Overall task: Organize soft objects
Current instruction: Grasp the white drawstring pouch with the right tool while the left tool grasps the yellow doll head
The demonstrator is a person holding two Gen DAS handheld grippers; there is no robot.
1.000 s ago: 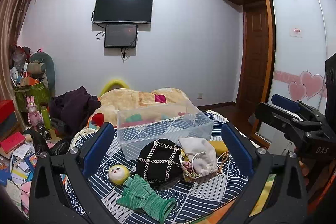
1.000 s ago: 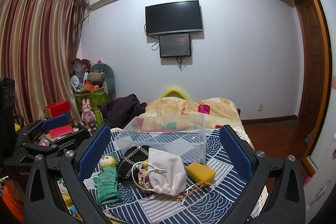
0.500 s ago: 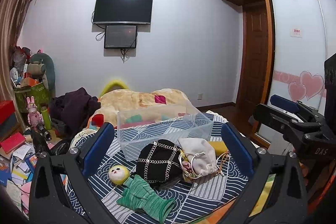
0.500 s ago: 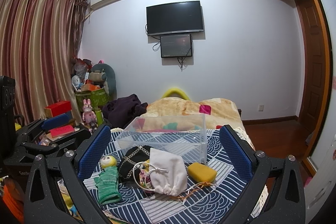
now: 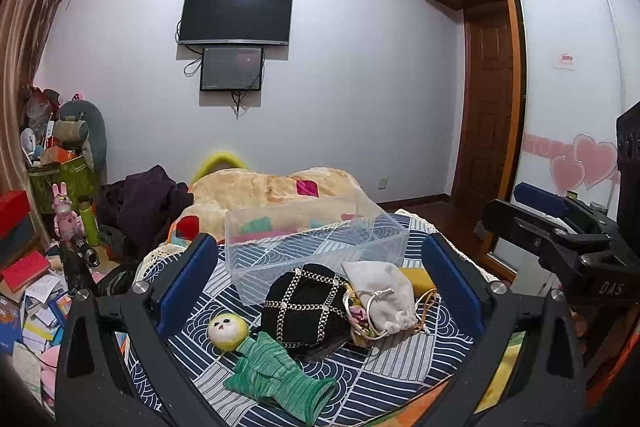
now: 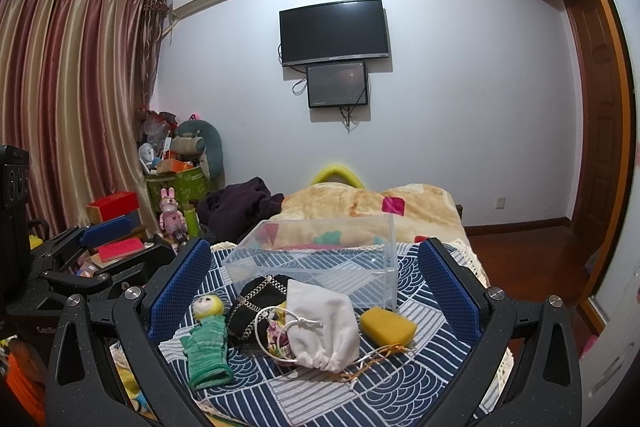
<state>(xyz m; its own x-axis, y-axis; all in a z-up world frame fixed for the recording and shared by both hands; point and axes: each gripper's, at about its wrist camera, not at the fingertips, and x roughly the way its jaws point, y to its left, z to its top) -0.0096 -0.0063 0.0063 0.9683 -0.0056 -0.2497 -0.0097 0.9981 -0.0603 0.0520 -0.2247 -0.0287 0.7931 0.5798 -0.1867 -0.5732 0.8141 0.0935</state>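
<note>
A clear plastic box (image 5: 316,243) (image 6: 320,259) stands empty on a blue patterned cloth (image 5: 392,375) (image 6: 404,379). In front of it lie a doll with a yellow head and green knit body (image 5: 268,367) (image 6: 206,343), a black pouch with chain trim (image 5: 308,307) (image 6: 256,311), a white drawstring bag (image 5: 384,295) (image 6: 324,323) and a yellow sponge (image 5: 416,277) (image 6: 388,321). My left gripper (image 5: 320,275) is open and empty, above and short of the objects. My right gripper (image 6: 316,283) is open and empty too. Each gripper shows at the other view's edge.
A bed with a tan blanket (image 5: 272,191) (image 6: 372,203) and dark clothes (image 5: 144,199) lies behind the box. Boxes, books and toys (image 5: 36,267) clutter the floor at the left. A wardrobe (image 5: 568,107) stands at the right.
</note>
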